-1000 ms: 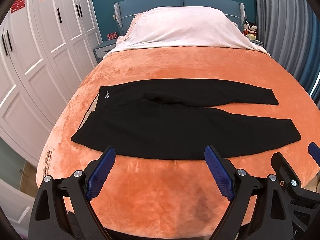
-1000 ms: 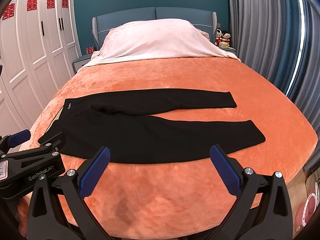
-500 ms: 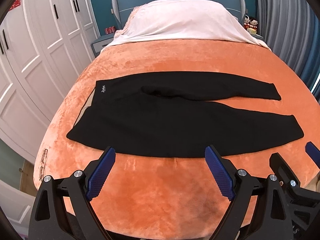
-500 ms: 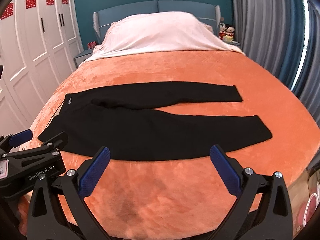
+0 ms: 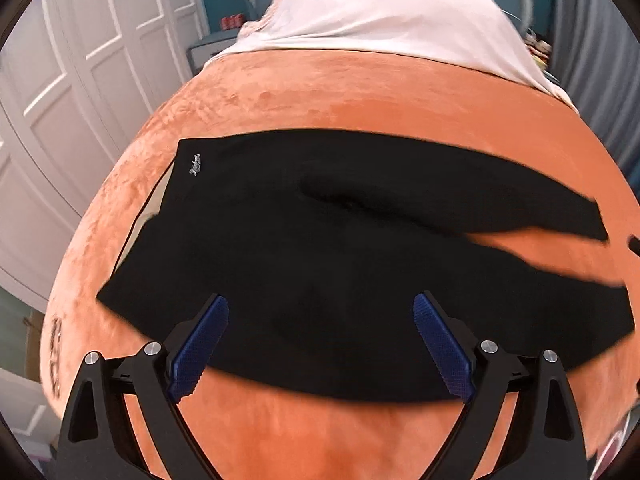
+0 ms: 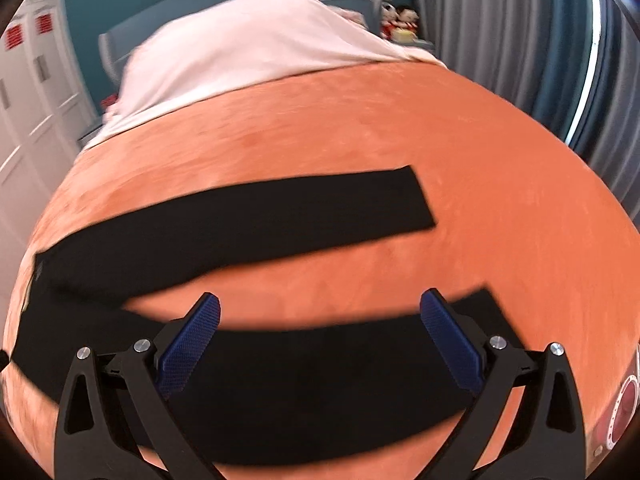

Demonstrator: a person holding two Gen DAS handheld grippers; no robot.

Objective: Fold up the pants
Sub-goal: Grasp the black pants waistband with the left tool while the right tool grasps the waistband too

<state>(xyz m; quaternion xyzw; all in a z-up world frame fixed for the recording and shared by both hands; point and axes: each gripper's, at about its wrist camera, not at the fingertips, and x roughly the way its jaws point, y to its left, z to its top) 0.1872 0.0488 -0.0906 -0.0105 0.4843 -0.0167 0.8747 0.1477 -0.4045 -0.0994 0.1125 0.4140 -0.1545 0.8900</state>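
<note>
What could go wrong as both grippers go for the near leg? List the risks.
1. The plush orange blanket under the black pants could get pinched along with the hem.
2. Left gripper and right gripper, both open, may grab unevenly, so the legs, already splayed, fold crooked.

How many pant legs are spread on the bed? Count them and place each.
2. The far leg lies toward the pillows; the near leg lies across the bed's near edge, under the open right gripper.
</note>
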